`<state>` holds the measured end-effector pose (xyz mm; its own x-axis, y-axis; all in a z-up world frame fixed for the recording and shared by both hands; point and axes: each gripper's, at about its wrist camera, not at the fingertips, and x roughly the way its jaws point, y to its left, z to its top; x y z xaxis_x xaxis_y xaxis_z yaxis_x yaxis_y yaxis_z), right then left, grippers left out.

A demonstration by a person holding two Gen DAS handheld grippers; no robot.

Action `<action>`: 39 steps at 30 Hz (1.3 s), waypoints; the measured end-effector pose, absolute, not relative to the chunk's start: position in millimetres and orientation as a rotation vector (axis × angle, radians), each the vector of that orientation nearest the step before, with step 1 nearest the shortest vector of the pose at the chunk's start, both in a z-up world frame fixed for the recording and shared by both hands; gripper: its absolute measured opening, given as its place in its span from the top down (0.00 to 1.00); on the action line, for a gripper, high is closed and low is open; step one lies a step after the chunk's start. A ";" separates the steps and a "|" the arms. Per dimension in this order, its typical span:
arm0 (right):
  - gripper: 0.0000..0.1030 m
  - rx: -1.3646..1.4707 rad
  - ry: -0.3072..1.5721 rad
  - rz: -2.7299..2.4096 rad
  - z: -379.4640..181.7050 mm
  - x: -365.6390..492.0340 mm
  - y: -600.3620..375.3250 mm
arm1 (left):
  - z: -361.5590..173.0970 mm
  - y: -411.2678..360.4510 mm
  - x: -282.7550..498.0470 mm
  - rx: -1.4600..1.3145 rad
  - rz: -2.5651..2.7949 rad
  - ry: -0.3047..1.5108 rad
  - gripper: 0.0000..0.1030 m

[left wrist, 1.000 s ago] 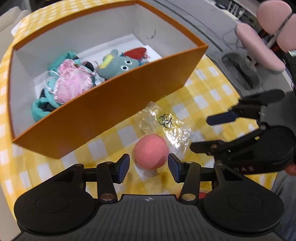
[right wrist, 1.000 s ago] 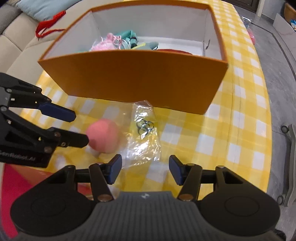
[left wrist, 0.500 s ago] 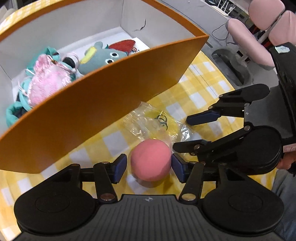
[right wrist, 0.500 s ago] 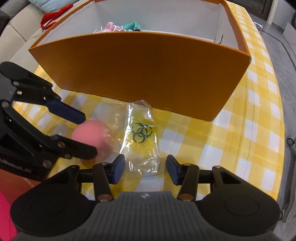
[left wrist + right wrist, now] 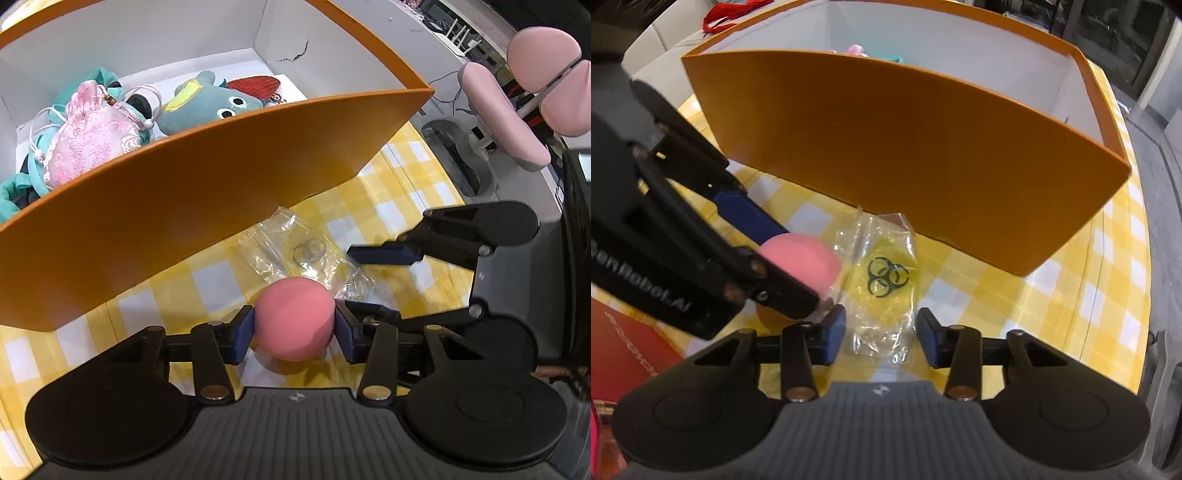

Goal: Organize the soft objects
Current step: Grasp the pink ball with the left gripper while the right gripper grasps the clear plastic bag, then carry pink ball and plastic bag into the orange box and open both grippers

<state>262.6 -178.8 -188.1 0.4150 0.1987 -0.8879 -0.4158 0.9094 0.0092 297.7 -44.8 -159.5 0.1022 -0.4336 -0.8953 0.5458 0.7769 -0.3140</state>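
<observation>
Left gripper (image 5: 798, 266) body: white lettering, partly cut off, reading "enRobot.AI". Clear plastic bag (image 5: 882, 280): dark three-ring biohazard-like sign. Red surface (image 5: 628, 347) at lower left: pale lettering, unreadable.

Each hand-held gripper (image 5: 295, 328) is black plastic with blue finger pads (image 5: 243, 330), brass-coloured screws and a ribbed grey body.

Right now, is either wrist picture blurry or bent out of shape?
Left wrist view: sharp, but fisheye bows the orange box wall; pink ball crisp. Right wrist view: the left gripper is motion-blurred, the clear plastic bag glints, box wall bowed too.
</observation>
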 end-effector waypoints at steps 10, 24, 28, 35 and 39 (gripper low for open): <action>1.00 -0.258 1.062 0.408 -186.5 252.4 -165.7 | -152.3 -37.1 295.0 0.099 -0.683 1.252 0.52; 1.00 -0.120 1.080 0.387 -150.4 231.6 -201.9 | -110.7 -24.0 266.1 0.134 -0.586 1.178 0.52; 1.00 -0.084 1.082 0.389 -130.6 218.6 -210.6 | -93.9 -21.1 253.6 0.134 -0.573 1.165 0.52; 1.00 -0.068 1.041 0.396 -79.6 181.3 -207.4 | -57.9 -13.8 222.0 0.141 -0.579 1.126 0.52; 1.00 -0.048 0.996 0.412 -44.2 169.3 -212.2 | -34.2 -7.3 210.5 0.131 -0.577 1.089 0.52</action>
<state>169.3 -212.2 -44.2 0.4734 0.3147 -0.8227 -0.3582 0.9221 0.1466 210.5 -7.2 -34.2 0.3324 -0.3780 -0.8641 0.5029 0.8461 -0.1767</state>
